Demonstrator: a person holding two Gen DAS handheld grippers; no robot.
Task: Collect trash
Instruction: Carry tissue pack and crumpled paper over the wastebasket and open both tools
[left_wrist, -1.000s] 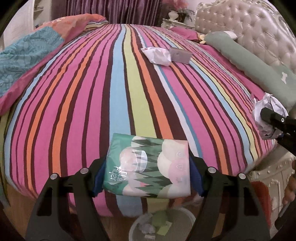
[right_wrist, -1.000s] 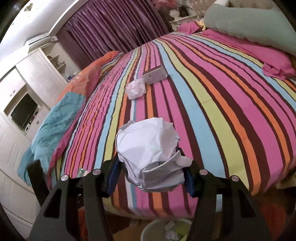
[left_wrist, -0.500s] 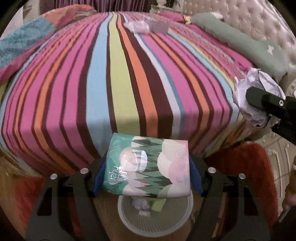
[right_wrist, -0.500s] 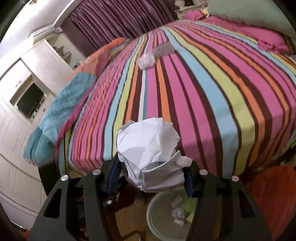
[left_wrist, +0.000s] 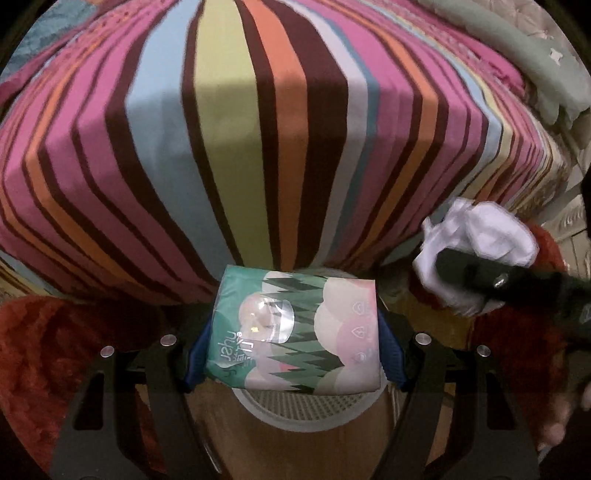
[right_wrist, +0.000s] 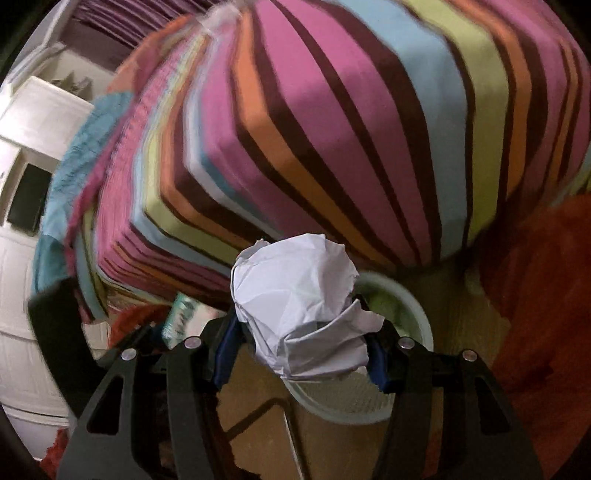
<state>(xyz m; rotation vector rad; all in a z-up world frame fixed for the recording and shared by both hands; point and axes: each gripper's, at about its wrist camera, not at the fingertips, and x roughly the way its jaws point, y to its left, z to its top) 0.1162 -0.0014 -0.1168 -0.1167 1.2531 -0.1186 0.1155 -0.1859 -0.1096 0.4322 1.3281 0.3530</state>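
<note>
Below the bed (left_wrist: 236, 122) edge, my left gripper (left_wrist: 294, 354) tilts down, clamped on one tissue pack (left_wrist: 295, 328) directly above the bin (left_wrist: 306, 410). My right gripper (right_wrist: 301, 354) grips one paper ball (right_wrist: 299, 306) over the bin's rim (right_wrist: 417, 317), seen at 3 o'clock in the left view. One bin stands on bare wood floor between red rugs (left_wrist: 48, 354).
</note>
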